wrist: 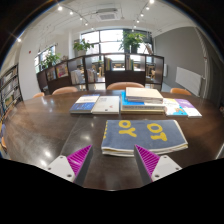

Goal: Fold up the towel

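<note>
A grey towel (144,136) with yellow letters lies folded flat on the dark wooden table (40,125), just ahead of my fingers and a little to the right. My gripper (112,160) is open, its magenta pads (80,157) spread wide apart with only bare table between them. The towel's near edge lies between the fingertips' line and beyond it; neither finger touches it.
Books and folded cloths (96,104) lie further back on the table, with a stack (143,98) behind the towel. Chairs (64,91) stand at the far side. Shelves, plants and windows line the room behind.
</note>
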`<state>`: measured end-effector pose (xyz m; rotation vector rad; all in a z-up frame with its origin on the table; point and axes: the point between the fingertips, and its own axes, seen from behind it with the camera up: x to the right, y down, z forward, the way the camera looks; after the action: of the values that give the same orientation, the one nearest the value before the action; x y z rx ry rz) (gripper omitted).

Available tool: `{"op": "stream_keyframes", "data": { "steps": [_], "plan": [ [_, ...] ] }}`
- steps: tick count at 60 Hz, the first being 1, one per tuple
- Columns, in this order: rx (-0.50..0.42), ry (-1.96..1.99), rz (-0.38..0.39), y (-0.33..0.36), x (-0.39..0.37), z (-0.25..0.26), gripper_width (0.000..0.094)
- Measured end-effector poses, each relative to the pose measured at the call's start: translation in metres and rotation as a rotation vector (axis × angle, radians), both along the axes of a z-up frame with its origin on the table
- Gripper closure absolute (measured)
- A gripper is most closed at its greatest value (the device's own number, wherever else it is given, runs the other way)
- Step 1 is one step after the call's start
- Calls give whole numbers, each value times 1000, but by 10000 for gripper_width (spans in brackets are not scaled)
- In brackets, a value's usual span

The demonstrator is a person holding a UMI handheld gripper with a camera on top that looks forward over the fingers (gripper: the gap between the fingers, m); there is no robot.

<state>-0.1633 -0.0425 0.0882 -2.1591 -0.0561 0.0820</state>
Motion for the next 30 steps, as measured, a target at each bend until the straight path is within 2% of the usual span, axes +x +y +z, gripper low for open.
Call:
{"op": "stream_keyframes", "data": {
  "steps": [10,16,20,24,30],
  "plan": [
    [-45,-10,8,93,-29,-41,125],
    [-79,-53,-6,127,-26,-67,191],
    [-101,-86,0,138,-24,-83,306],
    [-128,-122,-10,142,-18,-99,462],
    [-100,-172,-36,145,-7,-97,701]
  ]
}}
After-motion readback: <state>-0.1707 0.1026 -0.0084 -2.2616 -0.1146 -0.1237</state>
